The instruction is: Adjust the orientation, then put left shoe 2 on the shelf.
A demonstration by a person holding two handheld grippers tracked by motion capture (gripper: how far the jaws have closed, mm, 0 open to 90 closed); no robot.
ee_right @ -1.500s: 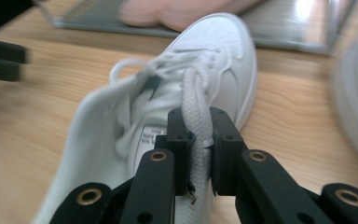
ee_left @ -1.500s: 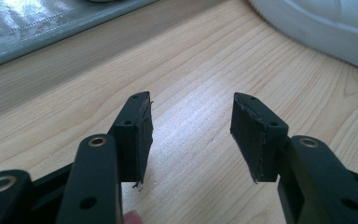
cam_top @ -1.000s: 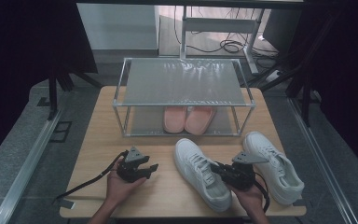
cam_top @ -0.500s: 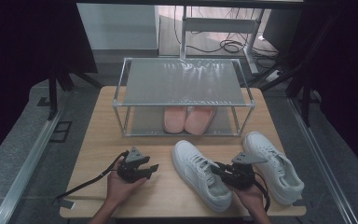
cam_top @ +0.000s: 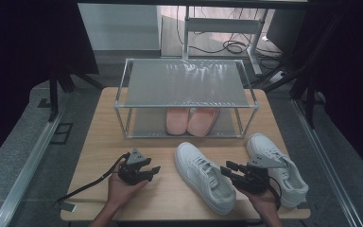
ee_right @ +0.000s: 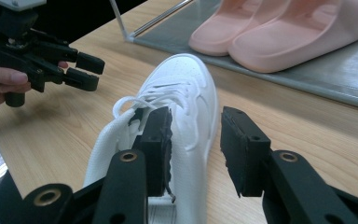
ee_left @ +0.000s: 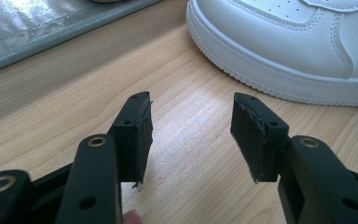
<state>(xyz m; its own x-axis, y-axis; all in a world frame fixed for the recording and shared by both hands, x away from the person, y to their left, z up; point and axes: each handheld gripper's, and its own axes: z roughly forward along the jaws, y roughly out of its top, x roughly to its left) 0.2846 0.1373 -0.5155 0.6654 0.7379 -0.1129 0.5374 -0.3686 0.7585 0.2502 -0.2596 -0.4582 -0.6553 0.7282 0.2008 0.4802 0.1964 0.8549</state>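
Your left hand (cam_top: 123, 185) rests on the table (cam_top: 94, 142) left of the near sneaker (cam_top: 204, 176), gripping the left gripper (cam_top: 152, 171) level, its jaws pointing right toward that sneaker. They stand wide apart over bare wood, with nothing between them; in the left gripper view the sneaker's sole edge lies just beyond the tips. This hand sits where it did a second ago.

The near sneaker lies on the table in front of the rack (cam_top: 184, 97), toe toward the rack, heel toward you. The pink slippers (cam_top: 191, 120) sit on the rack's bottom shelf behind it.

Your right hand (cam_top: 264, 201) comes in right of the near sneaker, holding the right gripper (cam_top: 228, 170) level with its jaws aimed left at the shoe's side. Its jaws have just been opening and now stand partly apart; in the right gripper view the sneaker's collar and tongue lie between them, the left pad close against the collar, the right pad clear of it. A second ago they were clamped on that sneaker. The far sneaker (cam_top: 276, 168) lies right of your right hand.
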